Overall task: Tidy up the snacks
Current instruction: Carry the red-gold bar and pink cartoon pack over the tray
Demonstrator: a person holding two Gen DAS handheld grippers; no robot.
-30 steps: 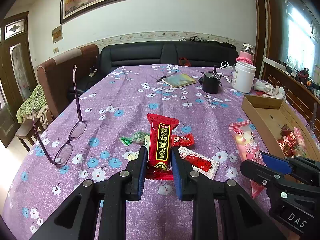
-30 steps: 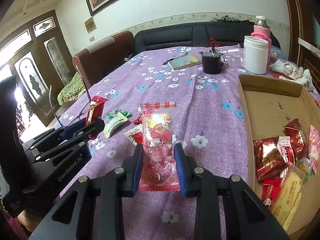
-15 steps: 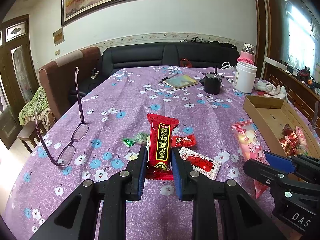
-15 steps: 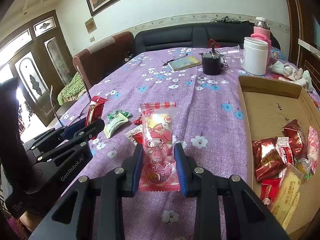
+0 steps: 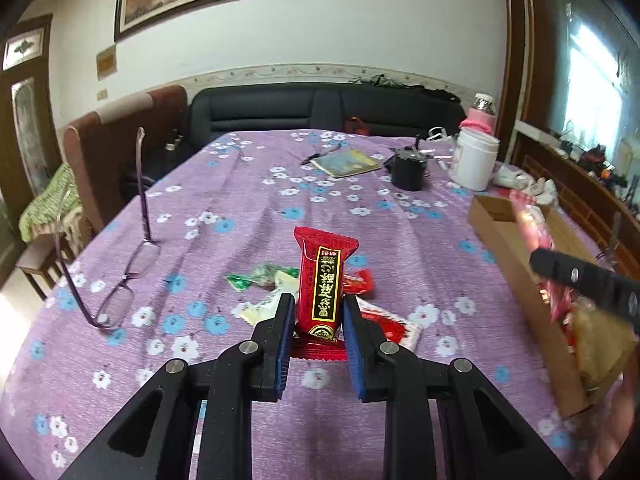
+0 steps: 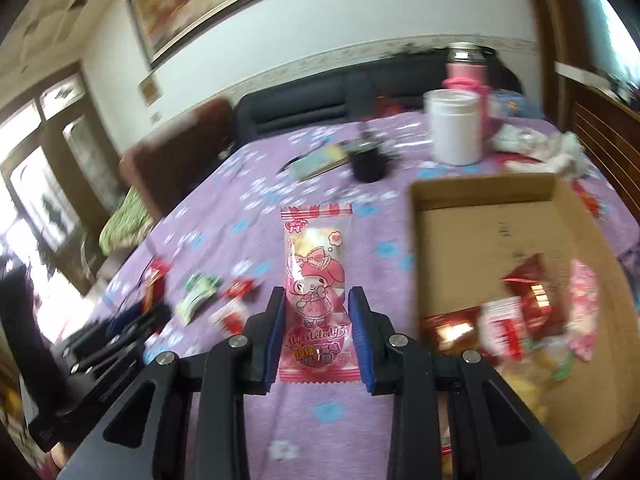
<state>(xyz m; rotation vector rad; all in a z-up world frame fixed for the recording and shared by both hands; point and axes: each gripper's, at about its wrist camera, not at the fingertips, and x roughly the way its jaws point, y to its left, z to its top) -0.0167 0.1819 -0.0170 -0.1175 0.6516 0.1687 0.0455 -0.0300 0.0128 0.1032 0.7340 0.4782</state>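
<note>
My left gripper (image 5: 318, 312) is shut on a red snack bar with a black and gold label (image 5: 324, 280), held upright above the purple flowered tablecloth (image 5: 248, 208). My right gripper (image 6: 318, 304) is shut on a pink My Melody snack pack (image 6: 316, 280), held just left of the cardboard box (image 6: 492, 236). The box holds several snack packs (image 6: 516, 312) at its near end. Loose snacks (image 5: 264, 276) lie on the cloth under the left gripper, and they also show in the right wrist view (image 6: 200, 296). The right gripper shows blurred at the right of the left wrist view (image 5: 576, 276).
Open eyeglasses (image 5: 128, 276) stand on the cloth at the left. A notebook (image 5: 346, 162), a black pot (image 5: 408, 172), a white canister (image 5: 474, 162) and a pink-topped bottle (image 5: 482, 114) stand at the far right. A sofa (image 5: 320, 108) and a brown chair (image 5: 120, 148) border the table.
My right gripper has swung right and up toward the box with the pink pack; its view is blurred with motion. My left gripper has kept the red bar almost still.
</note>
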